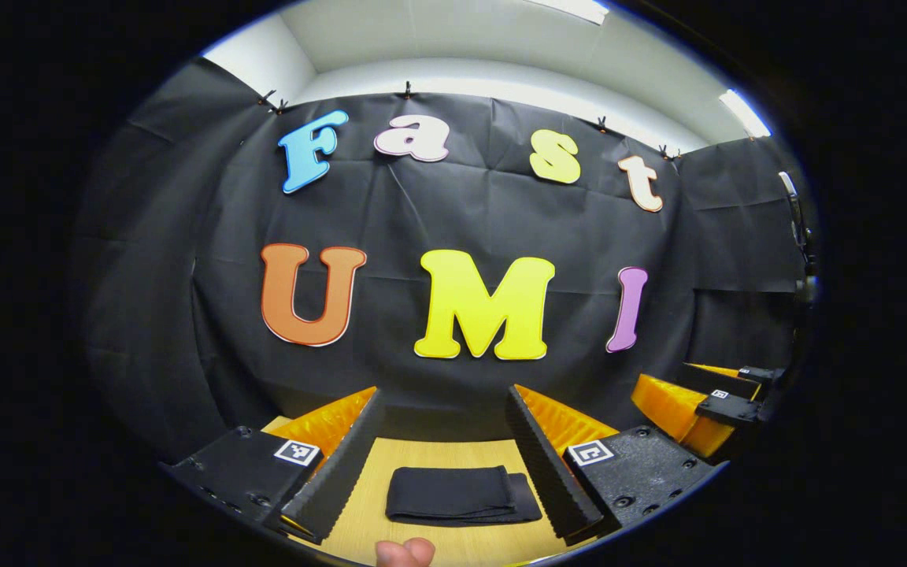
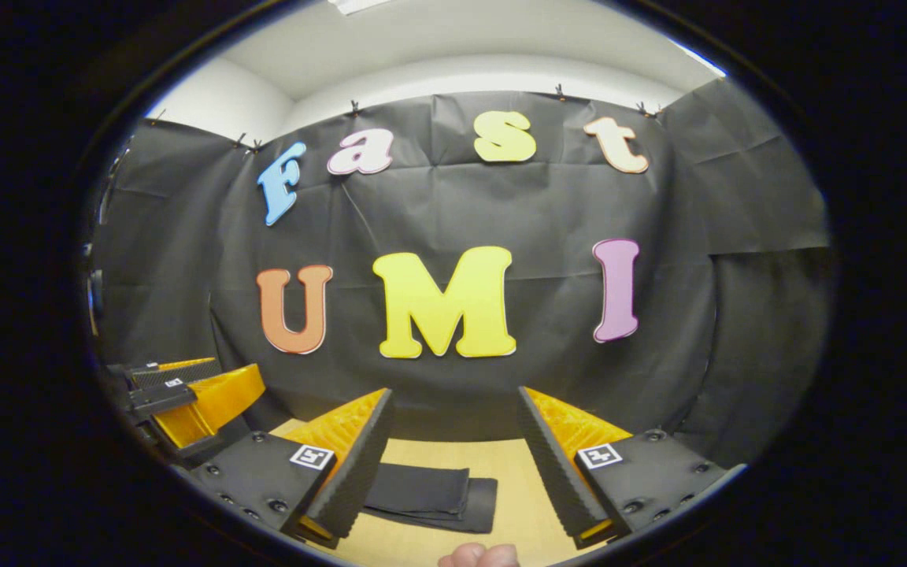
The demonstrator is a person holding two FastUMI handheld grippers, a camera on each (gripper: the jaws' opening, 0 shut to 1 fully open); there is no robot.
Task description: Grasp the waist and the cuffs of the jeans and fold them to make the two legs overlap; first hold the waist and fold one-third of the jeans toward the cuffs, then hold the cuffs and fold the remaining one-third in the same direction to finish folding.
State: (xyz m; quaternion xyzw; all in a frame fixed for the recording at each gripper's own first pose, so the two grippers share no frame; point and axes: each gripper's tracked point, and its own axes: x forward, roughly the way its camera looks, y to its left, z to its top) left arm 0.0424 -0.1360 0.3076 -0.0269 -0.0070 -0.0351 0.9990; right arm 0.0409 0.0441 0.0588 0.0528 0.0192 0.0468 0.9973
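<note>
One pair of dark jeans (image 1: 461, 494) lies folded into a flat, layered rectangle on the wooden table (image 1: 453, 543) — at six o'clock. Two grippers — left gripper (image 1: 446, 405), right gripper (image 2: 453, 405) — fingers spread wide, holding nothing.

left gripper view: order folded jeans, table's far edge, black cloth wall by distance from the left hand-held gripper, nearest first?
1. Folded jeans: lying on the table, framed between the open fingers of the left hand-held gripper.
2. Table far edge: beyond the jeans.
3. Black cloth wall: rising behind the table, farthest.
</note>
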